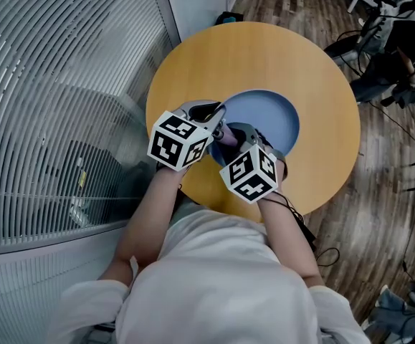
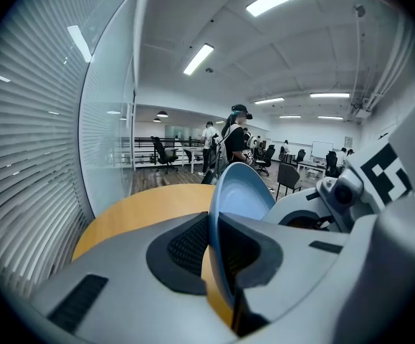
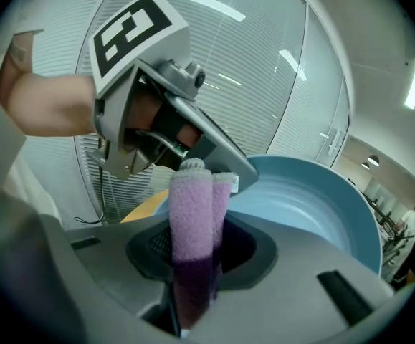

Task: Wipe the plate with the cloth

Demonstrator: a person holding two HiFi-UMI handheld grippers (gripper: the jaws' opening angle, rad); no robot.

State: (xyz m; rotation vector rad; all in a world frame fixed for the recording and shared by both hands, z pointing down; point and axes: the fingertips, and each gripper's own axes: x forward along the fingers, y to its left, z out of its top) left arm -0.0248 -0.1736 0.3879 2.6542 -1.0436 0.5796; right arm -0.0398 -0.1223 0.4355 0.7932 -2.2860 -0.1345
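A light blue plate [image 1: 268, 117] is tilted up off the round wooden table [image 1: 322, 70]. My left gripper [image 1: 216, 115] is shut on its near left rim; in the left gripper view the plate [image 2: 239, 192] stands edge-on between the pads [image 2: 185, 246]. My right gripper [image 1: 244, 136] is shut on a folded purple cloth [image 3: 193, 213], which sticks up between its jaws. The cloth's tip is just beside the plate [image 3: 315, 206] and the left gripper [image 3: 157, 106]. In the head view the cloth [image 1: 229, 137] is mostly hidden between the two marker cubes.
A curved glass wall with blinds [image 1: 64, 84] runs close along the table's left. Cables and chair legs [image 1: 401, 84] lie on the wooden floor at the right. Several people [image 2: 232, 138] and office chairs stand far back in the room.
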